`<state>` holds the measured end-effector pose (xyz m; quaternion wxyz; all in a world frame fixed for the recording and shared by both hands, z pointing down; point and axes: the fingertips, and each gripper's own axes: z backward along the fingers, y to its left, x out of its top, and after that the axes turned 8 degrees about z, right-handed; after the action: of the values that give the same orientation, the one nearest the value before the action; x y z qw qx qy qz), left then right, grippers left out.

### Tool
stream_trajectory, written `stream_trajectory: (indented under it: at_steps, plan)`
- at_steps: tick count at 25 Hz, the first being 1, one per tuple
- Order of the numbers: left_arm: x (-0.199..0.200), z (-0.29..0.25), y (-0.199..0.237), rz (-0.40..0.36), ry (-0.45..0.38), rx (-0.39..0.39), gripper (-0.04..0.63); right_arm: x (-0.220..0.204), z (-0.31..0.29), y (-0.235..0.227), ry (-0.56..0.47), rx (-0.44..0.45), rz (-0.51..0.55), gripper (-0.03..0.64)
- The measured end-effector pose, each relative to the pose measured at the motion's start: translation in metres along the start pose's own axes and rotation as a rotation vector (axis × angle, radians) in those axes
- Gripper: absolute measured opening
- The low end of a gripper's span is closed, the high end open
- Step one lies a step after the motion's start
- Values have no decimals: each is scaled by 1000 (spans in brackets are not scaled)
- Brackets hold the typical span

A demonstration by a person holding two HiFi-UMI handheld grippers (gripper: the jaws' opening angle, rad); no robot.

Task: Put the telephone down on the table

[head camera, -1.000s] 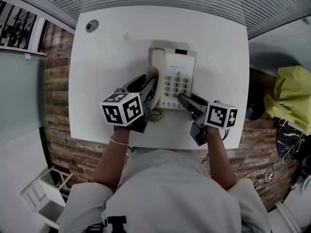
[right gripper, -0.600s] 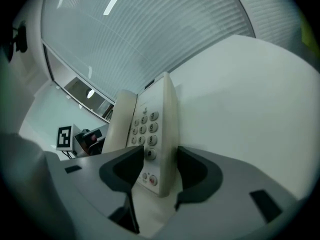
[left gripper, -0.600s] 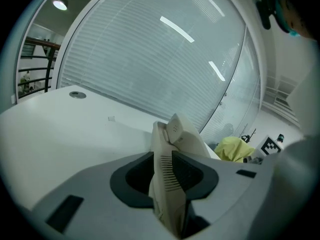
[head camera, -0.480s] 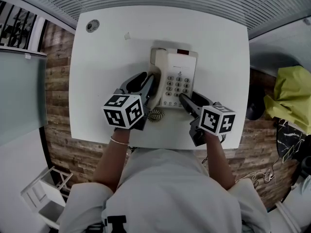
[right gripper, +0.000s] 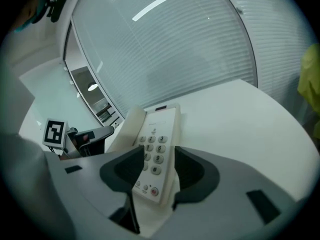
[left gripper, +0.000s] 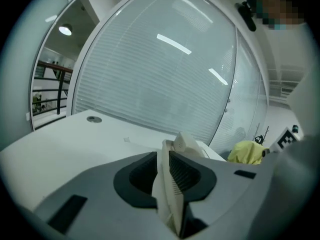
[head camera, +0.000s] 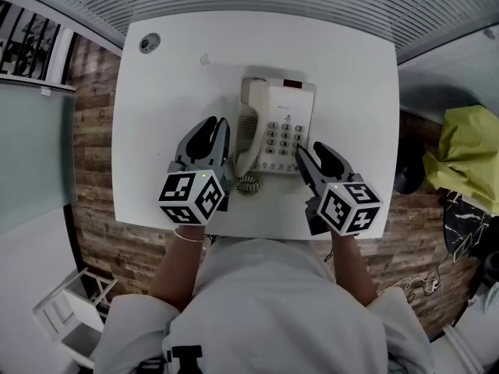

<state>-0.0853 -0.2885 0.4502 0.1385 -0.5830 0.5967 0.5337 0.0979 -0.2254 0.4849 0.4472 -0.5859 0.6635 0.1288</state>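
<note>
The phone [head camera: 284, 123] lies flat on the white table [head camera: 156, 107], near its middle, so the putting-down looks done. What seems left is to let go and draw both tools back.

At left, the left gripper [left gripper: 164, 156] points away from the person, alongside the phone's left side. Its jaws are closing, and the cream handset [left gripper: 170, 199] stands edge-on in the narrow gap between them, touching both pads.

At right, the right gripper [right gripper: 160, 159] angles in toward the phone's near right corner. Its jaws stand apart with that corner between them, and neither pad is clearly pressing on it.
</note>
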Motion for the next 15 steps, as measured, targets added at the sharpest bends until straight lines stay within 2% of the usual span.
stream_trajectory:
  at_steps: [3, 8, 12, 15]
  plan:
    - [14, 17, -12, -48, -62, -2, 64, 29, 14, 12, -113, 10, 40, 171]
    - [38, 49, -43, -74, -156, -50, 51, 77, 42, 41, -321, 26, 121, 85]
    - [57, 69, -72, -128, -212, -107, 46, 87, 53, 65, -373, 48, 204, 65]
    - [67, 78, -92, -147, -240, -157, 41, 93, 60, 79, -403, 85, 219, 55]
